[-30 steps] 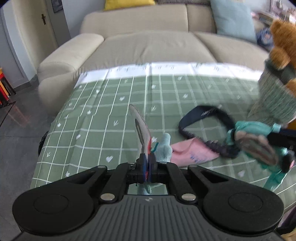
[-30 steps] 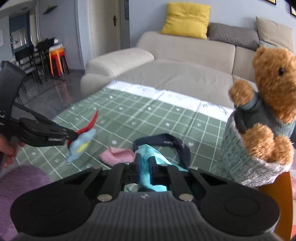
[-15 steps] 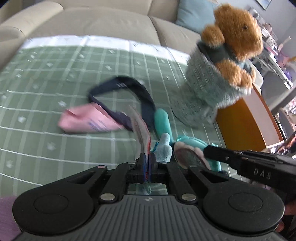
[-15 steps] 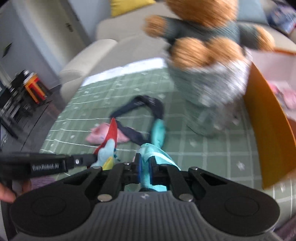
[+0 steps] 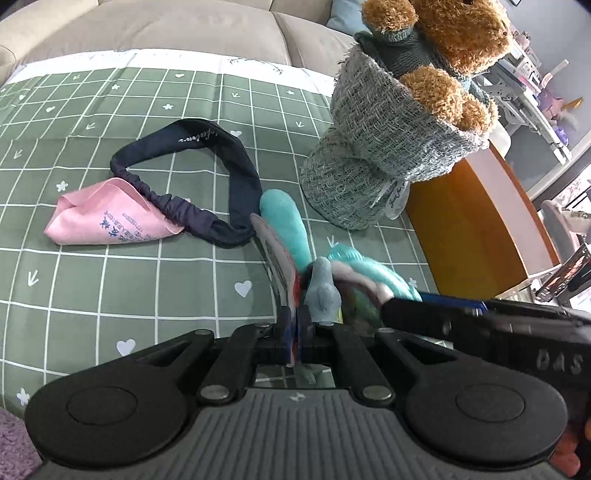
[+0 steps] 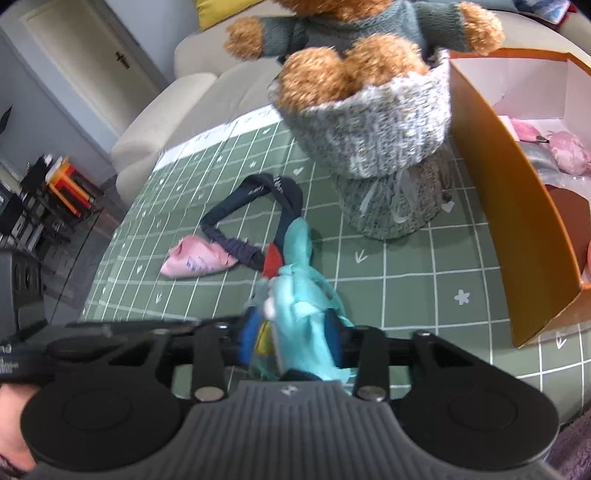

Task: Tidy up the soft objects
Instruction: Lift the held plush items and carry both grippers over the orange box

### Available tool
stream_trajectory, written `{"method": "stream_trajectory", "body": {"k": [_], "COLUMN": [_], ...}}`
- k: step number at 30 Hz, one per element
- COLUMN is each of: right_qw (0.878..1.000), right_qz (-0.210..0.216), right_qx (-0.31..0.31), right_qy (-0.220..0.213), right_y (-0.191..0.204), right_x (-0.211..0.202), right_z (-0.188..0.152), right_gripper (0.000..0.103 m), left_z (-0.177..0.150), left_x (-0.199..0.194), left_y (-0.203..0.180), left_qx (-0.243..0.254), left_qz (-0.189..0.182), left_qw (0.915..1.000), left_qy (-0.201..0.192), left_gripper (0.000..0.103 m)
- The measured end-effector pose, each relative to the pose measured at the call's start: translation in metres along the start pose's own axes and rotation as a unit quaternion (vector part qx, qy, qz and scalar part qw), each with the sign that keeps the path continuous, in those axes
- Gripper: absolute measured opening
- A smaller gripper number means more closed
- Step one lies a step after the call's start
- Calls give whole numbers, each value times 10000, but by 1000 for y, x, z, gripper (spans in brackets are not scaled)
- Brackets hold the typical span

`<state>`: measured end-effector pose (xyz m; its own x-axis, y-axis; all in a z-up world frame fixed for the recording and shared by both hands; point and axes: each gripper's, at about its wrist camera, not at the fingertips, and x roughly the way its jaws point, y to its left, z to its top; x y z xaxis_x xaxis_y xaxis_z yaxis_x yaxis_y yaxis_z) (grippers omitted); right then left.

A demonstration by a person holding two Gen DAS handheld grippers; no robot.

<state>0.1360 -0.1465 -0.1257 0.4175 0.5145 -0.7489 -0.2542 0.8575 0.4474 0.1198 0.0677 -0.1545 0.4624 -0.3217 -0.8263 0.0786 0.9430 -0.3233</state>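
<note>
My left gripper (image 5: 295,325) is shut on a small soft toy (image 5: 321,291) with a grey-blue body and a red-edged flap. My right gripper (image 6: 295,332) has its jaws parted around a teal plush (image 6: 306,280); in the left wrist view the teal plush (image 5: 288,221) sits right beside my left fingers. A pink folded cloth (image 5: 107,218) and a navy headband (image 5: 221,166) lie on the green checked tablecloth (image 5: 110,295). A brown teddy bear in a knitted grey sack (image 5: 399,122) stands behind them.
An orange box (image 6: 517,206) stands open at the right of the table, with pink soft items (image 6: 569,151) inside. A beige sofa (image 5: 166,26) runs behind the table. A purple rug (image 5: 14,443) lies at the lower left.
Both grippers have swung right and come together, from the sofa side toward the bear and the orange box. The right jaws, shut on the teal plush before, now stand wider around it.
</note>
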Motion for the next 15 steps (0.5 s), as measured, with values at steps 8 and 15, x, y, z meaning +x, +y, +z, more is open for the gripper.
{"method": "stream_trajectory", "body": {"k": [8,15], "right_qw": [9993,9992], "right_qz": [-187,-246], "right_qx": [-257,-295], "right_qy": [220,112], "right_y": [6,4], "right_x": [10,10], "right_z": [-6,-6], "right_gripper": [20,18], "left_z": [2,1], "left_x": [-1,-8], "left_y": [2,12], "left_qx": [-79,-659], "left_qz": [-10,-395], "left_qw": [10000,9970], "left_qy": [25,-96], "left_gripper": [12,50]}}
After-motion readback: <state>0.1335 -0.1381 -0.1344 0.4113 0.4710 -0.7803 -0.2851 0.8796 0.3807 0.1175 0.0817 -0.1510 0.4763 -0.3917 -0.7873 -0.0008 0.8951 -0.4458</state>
